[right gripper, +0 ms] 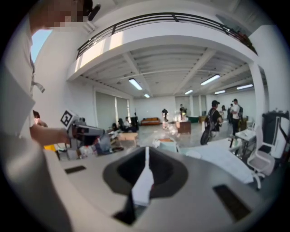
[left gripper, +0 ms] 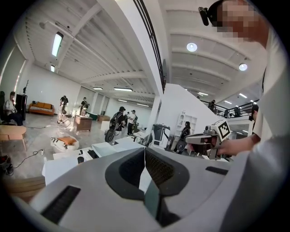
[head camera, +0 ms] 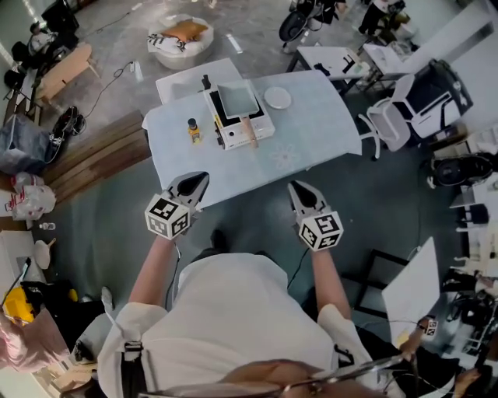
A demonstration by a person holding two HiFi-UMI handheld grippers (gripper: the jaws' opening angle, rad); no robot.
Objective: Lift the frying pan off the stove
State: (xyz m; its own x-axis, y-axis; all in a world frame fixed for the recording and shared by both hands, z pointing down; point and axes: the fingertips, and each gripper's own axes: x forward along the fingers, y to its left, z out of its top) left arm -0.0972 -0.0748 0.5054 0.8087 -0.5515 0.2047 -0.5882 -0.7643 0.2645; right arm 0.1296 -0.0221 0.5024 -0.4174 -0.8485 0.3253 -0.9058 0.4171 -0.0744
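frying pan (head camera: 236,99): grey, square, wooden handle, on stove (head camera: 231,137) | left gripper (head camera: 202,178), right gripper (head camera: 295,187): closed, empty

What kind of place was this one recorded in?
Probably a big open workshop or lab hall, not a kitchen: the stove sits on a table on bare concrete floor, with an office chair and a motorcycle nearby.

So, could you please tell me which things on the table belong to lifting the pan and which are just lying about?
For the job: frying pan, stove, left gripper and right gripper, both shut and empty.
Lying about: white plate, yellow bottle.
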